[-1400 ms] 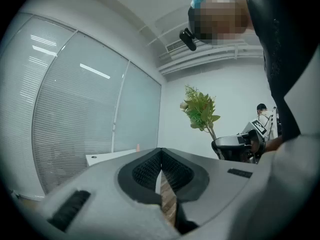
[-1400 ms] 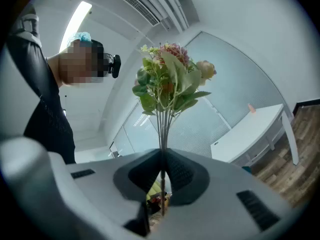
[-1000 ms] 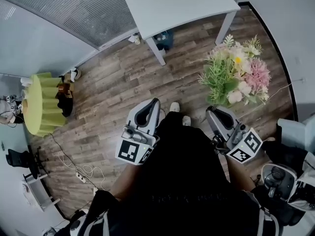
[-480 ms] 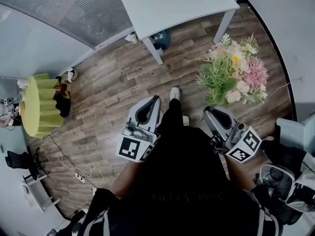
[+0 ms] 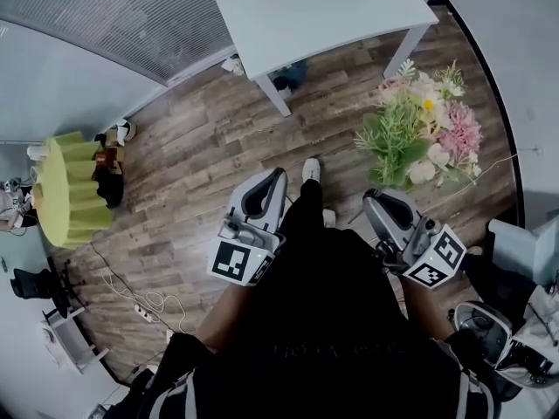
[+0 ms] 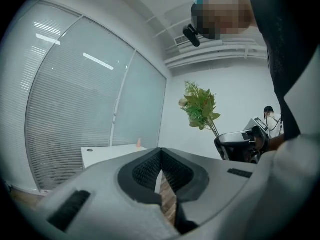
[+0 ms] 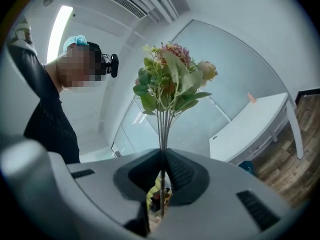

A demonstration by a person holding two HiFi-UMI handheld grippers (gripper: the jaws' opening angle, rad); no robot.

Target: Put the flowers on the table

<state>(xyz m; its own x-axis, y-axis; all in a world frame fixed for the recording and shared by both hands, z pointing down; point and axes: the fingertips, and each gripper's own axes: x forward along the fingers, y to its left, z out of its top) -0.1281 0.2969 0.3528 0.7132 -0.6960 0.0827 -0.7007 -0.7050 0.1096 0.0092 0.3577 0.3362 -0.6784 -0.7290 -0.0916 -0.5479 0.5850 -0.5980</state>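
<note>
A bunch of flowers (image 5: 419, 133) with pink, white and yellow blooms and green leaves stands upright in my right gripper (image 5: 383, 201), which is shut on its stems. In the right gripper view the flowers (image 7: 170, 84) rise straight above the closed jaws, their stems (image 7: 161, 134) pinched between the pads. My left gripper (image 5: 269, 182) is held level beside it, shut with nothing in it. The white table (image 5: 314, 9) stands ahead near the glass wall; it also shows in the left gripper view (image 6: 107, 154) and as the table (image 7: 250, 129) in the right gripper view.
A green round stool (image 5: 65, 186) stands at the left on the wood floor. Cables (image 5: 131, 299) lie at the lower left. A grey chair or machine (image 5: 498, 347) sits at the lower right. Blinds and glass walls (image 5: 131, 16) run behind the table.
The flowers and right gripper have shifted slightly right and forward as the person steps toward the table. The left gripper stays shut.
</note>
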